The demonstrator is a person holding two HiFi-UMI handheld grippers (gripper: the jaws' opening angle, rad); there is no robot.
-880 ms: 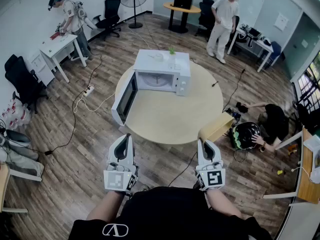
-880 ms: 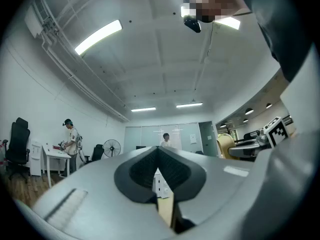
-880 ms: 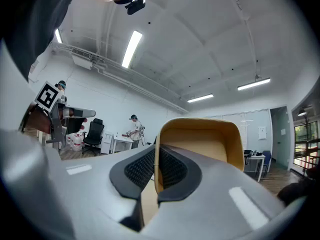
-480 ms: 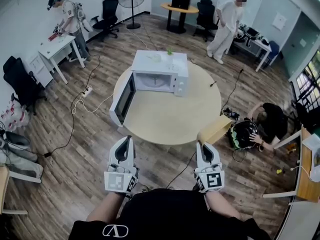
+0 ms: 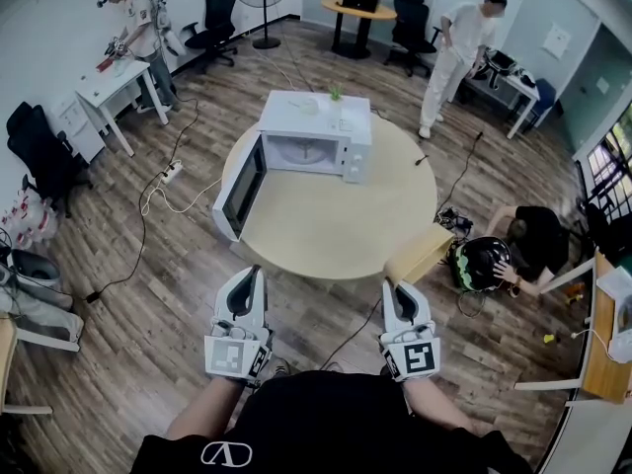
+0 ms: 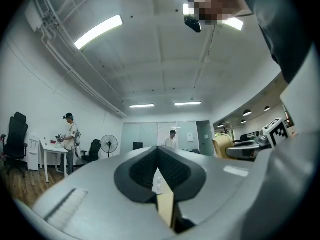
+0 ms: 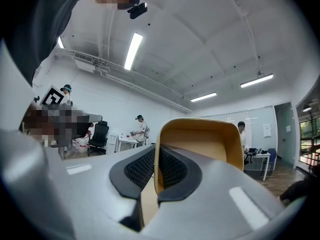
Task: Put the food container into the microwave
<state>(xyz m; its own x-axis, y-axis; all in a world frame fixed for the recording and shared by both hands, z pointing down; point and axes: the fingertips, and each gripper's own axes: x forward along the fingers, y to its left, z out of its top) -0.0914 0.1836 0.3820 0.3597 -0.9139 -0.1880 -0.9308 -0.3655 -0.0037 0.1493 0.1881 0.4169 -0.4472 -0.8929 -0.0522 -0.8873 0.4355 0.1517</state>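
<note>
A white microwave [image 5: 316, 117] stands at the far side of a round tan table [image 5: 326, 225], its door [image 5: 240, 188] swung open to the left. My right gripper [image 5: 400, 292] is shut on the wall of a tan food container [image 5: 420, 253], held at the table's near right edge. In the right gripper view the container [image 7: 200, 144] rises open just past the jaws [image 7: 156, 156]. My left gripper [image 5: 247, 282] hangs short of the table's near edge, shut and empty; in the left gripper view its pads [image 6: 157, 151] meet.
One person works at a white desk [image 5: 109, 82] at back left, another in white [image 5: 459, 47] walks at back right, and a third crouches on the floor [image 5: 533, 240] right of the table. Cables and a power strip [image 5: 176, 176] lie on the floor to the left.
Both grippers keep their hold and place. The view has crept slightly toward the table. The person in white at the back has walked to the right.
</note>
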